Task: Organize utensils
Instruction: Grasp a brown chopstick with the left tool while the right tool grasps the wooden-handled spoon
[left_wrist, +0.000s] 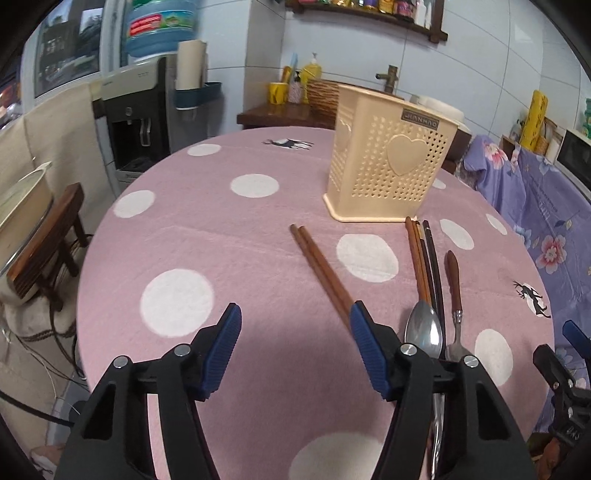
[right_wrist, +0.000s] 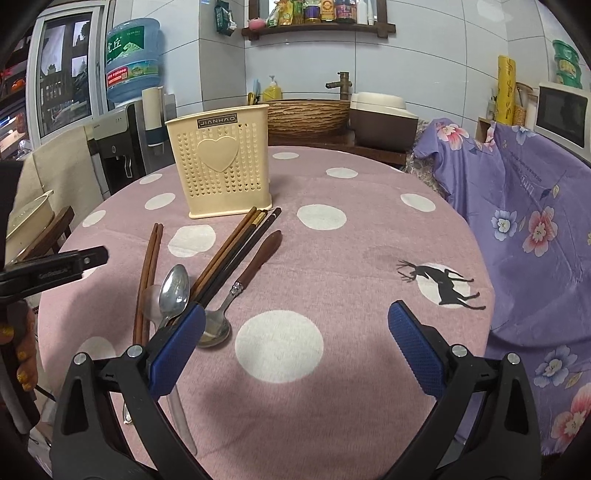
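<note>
— Pink polka-dot cloth is seen covering the round surface (right_wrist: 332, 258). What is cut off?

— Handles of the steel spoon (right_wrist: 173, 291) are hidden behind the right claw (right_wrist: 295, 343); the brown chopstick pair (left_wrist: 321, 273) is partly covered by a blue pad of the left claw (left_wrist: 295, 347).

— And the claws?

— Both are held wide open, nothing gripped. The utensils are found at lower left of the right view, the cream holder (right_wrist: 221, 162) standing beyond them. A wooden-handled spoon (right_wrist: 243, 284) is laid beside the dark chopsticks (right_wrist: 236, 254).
</note>
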